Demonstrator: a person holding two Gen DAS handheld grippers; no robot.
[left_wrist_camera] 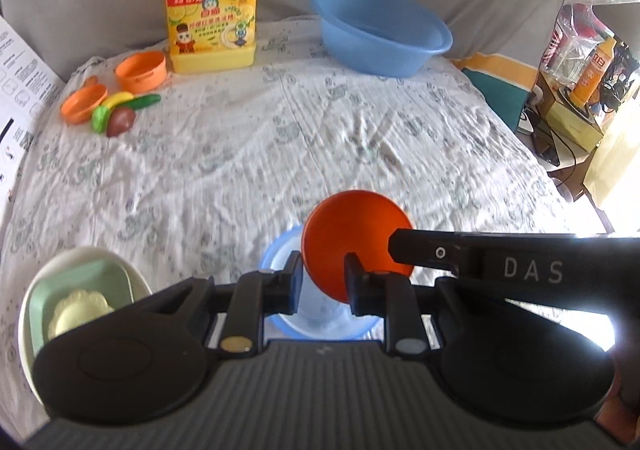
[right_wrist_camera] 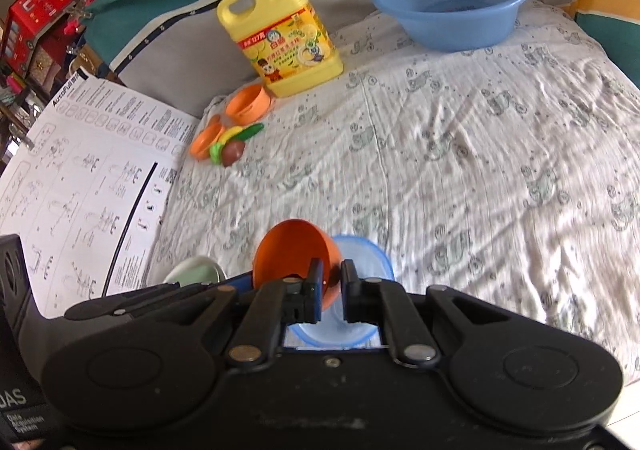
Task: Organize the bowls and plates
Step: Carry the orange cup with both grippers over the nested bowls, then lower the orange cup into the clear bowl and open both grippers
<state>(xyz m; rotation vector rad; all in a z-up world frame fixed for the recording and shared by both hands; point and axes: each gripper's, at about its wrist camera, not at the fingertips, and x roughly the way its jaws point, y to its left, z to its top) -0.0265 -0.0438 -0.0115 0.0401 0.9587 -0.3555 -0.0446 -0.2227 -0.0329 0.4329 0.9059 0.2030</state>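
Tilting above the clear blue-rimmed plastic bowl (right_wrist_camera: 352,326), the small orange plastic bowl (right_wrist_camera: 294,252) is clamped at its rim by the right tool (right_wrist_camera: 332,290); the left tool (left_wrist_camera: 322,282) brackets it, grip uncertain.

Count: orange bowl (left_wrist_camera: 356,238) ×1; small blue bowl (left_wrist_camera: 280,254) ×1; blue basin (left_wrist_camera: 384,30) ×1; detergent jug (left_wrist_camera: 210,10) ×1; orange toy pots (left_wrist_camera: 141,70) ×2.

Low in the right wrist frame, the right claw (right_wrist_camera: 331,292) has its fingers drawn close, pinching an orange rim. At the bottom centre of the left wrist frame, the left claw (left_wrist_camera: 323,274) stands parted, and the right one's finger (left_wrist_camera: 424,250) reaches in from the right edge.
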